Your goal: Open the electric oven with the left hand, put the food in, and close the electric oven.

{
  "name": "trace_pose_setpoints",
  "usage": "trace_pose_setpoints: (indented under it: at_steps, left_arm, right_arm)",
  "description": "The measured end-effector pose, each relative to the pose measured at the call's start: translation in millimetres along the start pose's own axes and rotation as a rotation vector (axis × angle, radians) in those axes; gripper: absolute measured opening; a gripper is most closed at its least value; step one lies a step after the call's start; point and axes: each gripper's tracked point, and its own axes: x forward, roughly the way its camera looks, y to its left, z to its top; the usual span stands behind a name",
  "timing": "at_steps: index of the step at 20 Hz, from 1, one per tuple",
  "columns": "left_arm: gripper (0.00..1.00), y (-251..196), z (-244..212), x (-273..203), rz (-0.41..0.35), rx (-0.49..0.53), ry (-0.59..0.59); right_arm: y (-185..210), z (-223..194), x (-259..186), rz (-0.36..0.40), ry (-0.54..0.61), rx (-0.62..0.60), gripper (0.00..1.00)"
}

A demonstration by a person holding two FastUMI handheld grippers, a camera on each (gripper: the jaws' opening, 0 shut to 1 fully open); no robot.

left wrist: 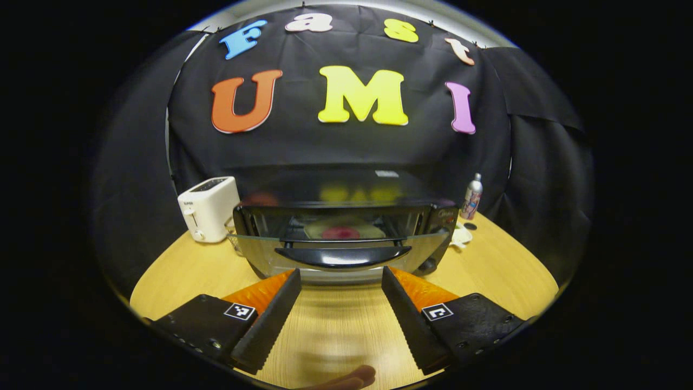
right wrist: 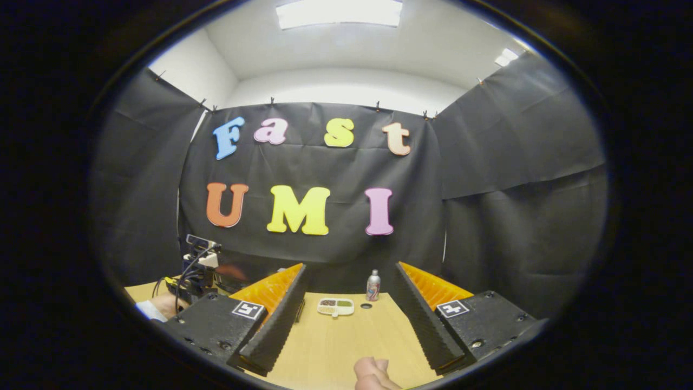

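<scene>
**Oven door part open, food inside**

Left gripper (left wrist: 341,281) is spread wide, holding nothing, near the oven (left wrist: 344,233). Inside sits a plate with red food (left wrist: 341,233), blurry through glass. Right gripper (right wrist: 349,303) is spread too. Farther off, a small tray (right wrist: 335,306) holds bits.

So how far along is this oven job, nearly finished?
Nearly. The oven door hangs partly open, and food on a plate already sits inside. The left hand-held gripper is open just before the door handle, gripping nothing. The right hand-held gripper is open and empty. What's left: shutting the door fully.
</scene>
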Motion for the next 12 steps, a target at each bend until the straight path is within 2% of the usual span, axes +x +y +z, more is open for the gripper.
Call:
trace_pose_setpoints:
  at_steps: [3,6,12]
  left_arm:
    - [0.95,-3.3,26.3,-44.0,0.019,-0.046,-0.075]
    - [0.96,-10.5,59.0,-104.1,0.017,-0.035,-0.185]
    - [0.95,-17.3,86.7,-228.9,0.049,0.004,-0.278]
  right_arm:
    - [-9.8,3.4,-12.6,-0.017,-0.003,0.005,0.96]
    - [-15.7,1.9,-20.3,-0.037,0.000,0.013,0.96]
    - [-20.2,0.2,-34.1,-0.055,0.022,0.048,0.96]
